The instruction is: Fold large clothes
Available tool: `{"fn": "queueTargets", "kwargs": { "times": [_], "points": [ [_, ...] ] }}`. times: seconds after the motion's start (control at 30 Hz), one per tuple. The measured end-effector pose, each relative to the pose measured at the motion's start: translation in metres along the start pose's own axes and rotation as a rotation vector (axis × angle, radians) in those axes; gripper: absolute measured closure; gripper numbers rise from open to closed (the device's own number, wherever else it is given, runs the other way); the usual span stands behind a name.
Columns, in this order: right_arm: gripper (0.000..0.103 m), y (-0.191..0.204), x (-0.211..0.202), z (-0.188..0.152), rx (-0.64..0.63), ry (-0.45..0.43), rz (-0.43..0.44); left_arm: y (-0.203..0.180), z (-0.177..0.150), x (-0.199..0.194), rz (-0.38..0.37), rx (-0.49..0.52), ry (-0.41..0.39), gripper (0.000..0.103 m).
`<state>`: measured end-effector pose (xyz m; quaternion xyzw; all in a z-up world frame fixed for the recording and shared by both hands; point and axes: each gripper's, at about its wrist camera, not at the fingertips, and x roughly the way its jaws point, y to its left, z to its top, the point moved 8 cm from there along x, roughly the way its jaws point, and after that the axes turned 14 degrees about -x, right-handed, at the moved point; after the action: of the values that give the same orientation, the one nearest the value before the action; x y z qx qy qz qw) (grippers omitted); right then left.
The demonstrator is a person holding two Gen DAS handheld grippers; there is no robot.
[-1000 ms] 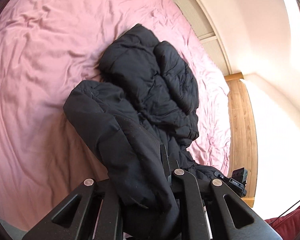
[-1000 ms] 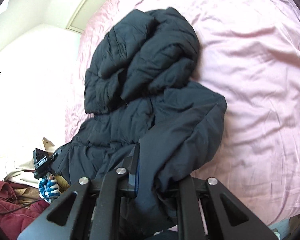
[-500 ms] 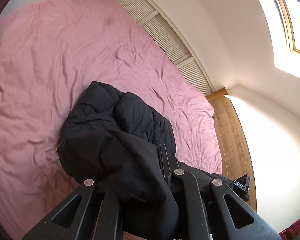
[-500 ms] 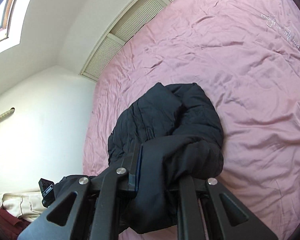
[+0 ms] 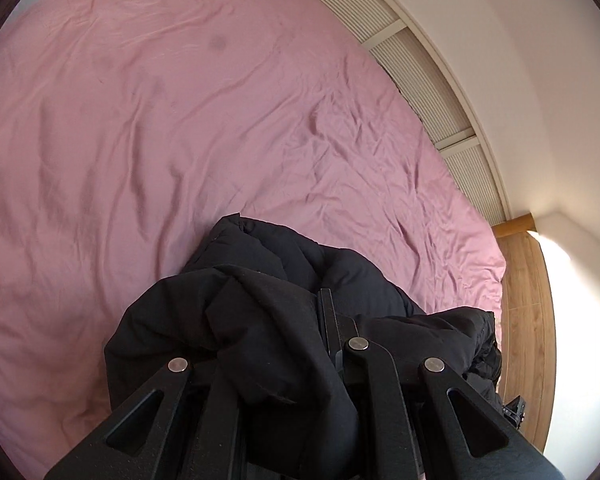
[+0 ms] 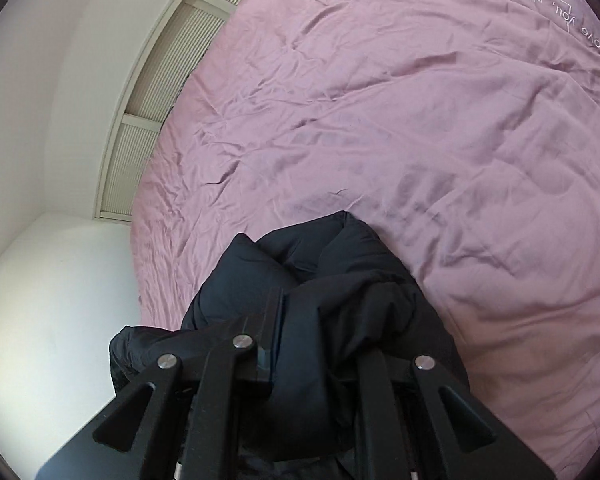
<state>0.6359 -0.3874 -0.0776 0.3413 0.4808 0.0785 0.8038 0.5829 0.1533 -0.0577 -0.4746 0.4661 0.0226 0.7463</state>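
Note:
A black puffer jacket (image 5: 268, 320) hangs bunched from both grippers, lifted above a pink bed cover (image 5: 140, 140). My left gripper (image 5: 284, 344) is shut on a thick fold of the jacket, which drapes over and hides its fingertips. In the right wrist view the jacket (image 6: 340, 312) bulges between the fingers, and my right gripper (image 6: 320, 344) is shut on it too. The jacket's far end rests low against the bed cover (image 6: 420, 120).
White slatted panels (image 5: 440, 92) run along the far side of the bed under a white wall. A wooden floor strip (image 5: 524, 320) shows at the bed's right edge. White embroidered lettering (image 6: 540, 4) marks the cover. The right gripper's tip (image 5: 514, 416) shows low right.
Both grippers have risen and tilted up with the jacket. The jacket, spread on the bed a second ago, is now gathered close under the fingers, and more of the bed shows.

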Motion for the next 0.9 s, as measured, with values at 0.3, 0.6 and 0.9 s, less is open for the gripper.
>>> {"fn": "queueTargets", "kwargs": {
  "times": [0.3,0.6,0.9],
  "points": [
    [0.092,-0.018,0.084,0.033,-0.002,0.067,-0.092,0.015,0.023,0.09,0.147,0.018,0.065,0.089],
    [0.083,-0.019,0.096,0.031,-0.028,0.093,-0.094,0.016,0.026,0.081,0.087,-0.034,0.092,0.078],
    [0.047,0.006,0.058,0.049,-0.013,0.015,-0.026,-0.022,0.055,0.031,-0.043,-0.133,0.033,0.026]
  ]
}}
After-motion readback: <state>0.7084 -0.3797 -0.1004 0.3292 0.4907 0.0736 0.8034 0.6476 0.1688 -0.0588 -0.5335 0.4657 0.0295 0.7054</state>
